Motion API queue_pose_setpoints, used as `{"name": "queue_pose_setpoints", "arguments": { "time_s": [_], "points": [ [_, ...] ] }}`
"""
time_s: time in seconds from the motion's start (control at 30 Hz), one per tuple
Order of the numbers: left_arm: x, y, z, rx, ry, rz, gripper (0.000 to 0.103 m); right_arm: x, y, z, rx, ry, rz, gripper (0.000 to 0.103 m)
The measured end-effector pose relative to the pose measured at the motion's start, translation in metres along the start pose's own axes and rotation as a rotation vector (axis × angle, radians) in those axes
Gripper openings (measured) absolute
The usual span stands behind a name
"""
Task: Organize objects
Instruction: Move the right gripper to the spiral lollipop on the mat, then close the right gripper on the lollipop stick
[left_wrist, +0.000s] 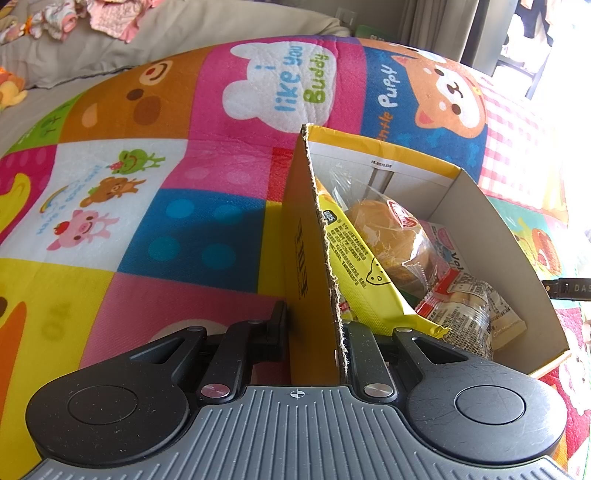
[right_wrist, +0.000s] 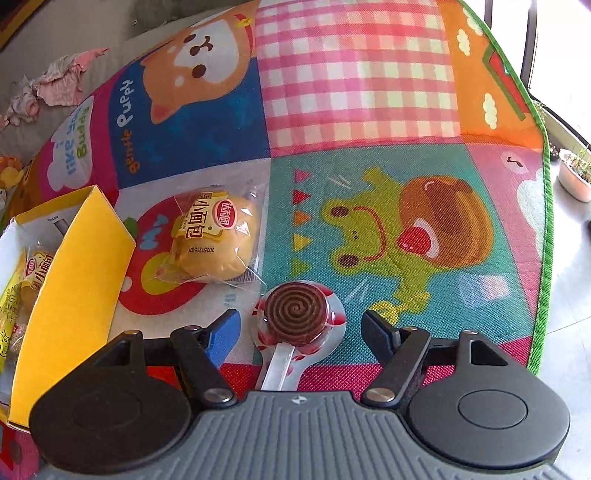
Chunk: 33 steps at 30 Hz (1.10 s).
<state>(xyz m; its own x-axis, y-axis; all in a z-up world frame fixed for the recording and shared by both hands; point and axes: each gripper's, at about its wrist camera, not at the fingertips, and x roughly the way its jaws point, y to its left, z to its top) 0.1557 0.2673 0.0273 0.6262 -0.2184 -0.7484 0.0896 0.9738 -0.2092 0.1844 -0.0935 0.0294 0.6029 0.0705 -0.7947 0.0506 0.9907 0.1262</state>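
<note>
Left tongs (left_wrist: 314, 332) pinch the yellow box (left_wrist: 306, 236) wall. Right tongs (right_wrist: 299, 332) straddle the lollipop (right_wrist: 297, 314), jaws parted and untouching; bun (right_wrist: 214, 236) at ten o'clock.

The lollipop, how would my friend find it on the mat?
Start at the colourful cartoon play mat and find its green frog picture. Beside it lies the wrapped brown spiral lollipop, between the right gripper fingers; the neighbouring wrapped bun is yellow and stickless.

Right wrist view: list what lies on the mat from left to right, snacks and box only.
Yellow cardboard box at the left edge → wrapped bun lying on the mat → spiral lollipop, lying between the open fingers of the right gripper.
</note>
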Motion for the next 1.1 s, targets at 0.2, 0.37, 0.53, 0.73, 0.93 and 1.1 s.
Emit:
{"name": "queue_pose_setpoints", "arguments": {
  "time_s": [0.2,0.37,0.53,0.73,0.93,1.1],
  "points": [
    [0.000,0.000,0.000,-0.002,0.000,-0.001,0.016,-0.007,0.009,-0.008,-0.050,-0.007,0.005,0.043],
    [0.000,0.000,0.000,-0.003,-0.001,-0.002,0.016,-0.020,0.021,-0.029,-0.096,0.000,0.018,0.041],
    [0.000,0.001,0.000,-0.004,-0.001,-0.001,0.016,-0.040,0.028,-0.054,-0.121,0.006,0.040,0.029],
    [-0.001,0.001,0.000,-0.008,-0.003,-0.002,0.016,-0.057,0.033,-0.070,-0.141,0.041,0.095,0.026],
    [-0.001,0.001,-0.001,-0.011,-0.004,-0.003,0.016,-0.066,0.024,-0.047,-0.123,-0.072,0.047,0.050],
    [-0.001,0.002,-0.001,-0.010,-0.004,-0.003,0.016,-0.034,0.017,-0.019,-0.095,-0.087,0.014,0.064]
  ]
}}
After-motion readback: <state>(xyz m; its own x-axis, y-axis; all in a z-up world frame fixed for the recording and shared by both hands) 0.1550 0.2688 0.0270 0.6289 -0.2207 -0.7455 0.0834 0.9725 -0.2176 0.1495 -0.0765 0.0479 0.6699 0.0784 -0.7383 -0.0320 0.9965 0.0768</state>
